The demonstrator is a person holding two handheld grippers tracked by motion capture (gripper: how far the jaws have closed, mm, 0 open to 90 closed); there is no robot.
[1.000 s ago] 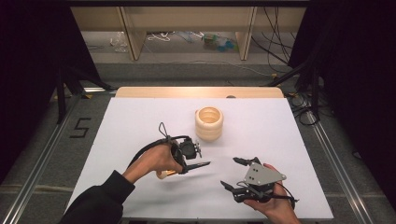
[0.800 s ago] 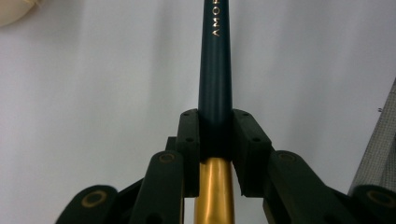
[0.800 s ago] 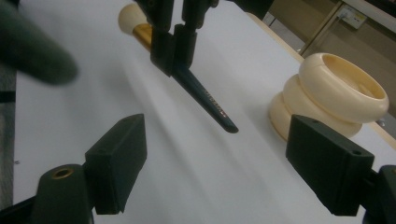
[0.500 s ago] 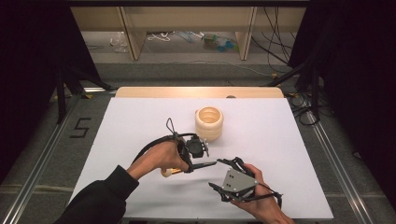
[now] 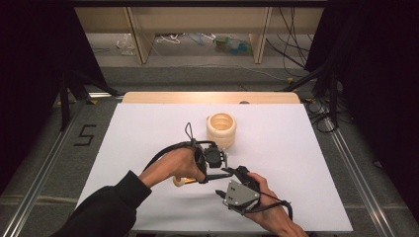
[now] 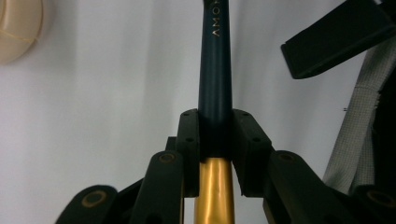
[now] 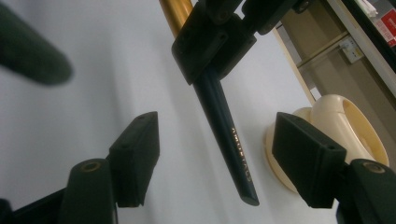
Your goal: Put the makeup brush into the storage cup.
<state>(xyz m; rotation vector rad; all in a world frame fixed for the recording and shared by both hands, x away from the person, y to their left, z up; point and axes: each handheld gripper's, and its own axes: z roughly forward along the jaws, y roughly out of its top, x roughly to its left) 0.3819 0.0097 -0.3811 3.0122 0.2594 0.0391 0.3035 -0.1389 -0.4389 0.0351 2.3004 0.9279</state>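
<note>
While the left tongs [image 6: 215,140] clamped the pen [image 6: 215,74] at frame centre above the table [image 5: 296,148], the right tongs [image 7: 215,158], unclenched, were closing around its dark end; next: grip and pull.

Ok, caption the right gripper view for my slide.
Open right hand-held gripper closing around dark pen held by left hand-held gripper.

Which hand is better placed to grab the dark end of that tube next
Right. The left claw is already shut on the slim dark blue and gold tube, so it is occupied. The right claw stands open with the tube's free dark end between its jaws, untouched; they have just been closing.
</note>
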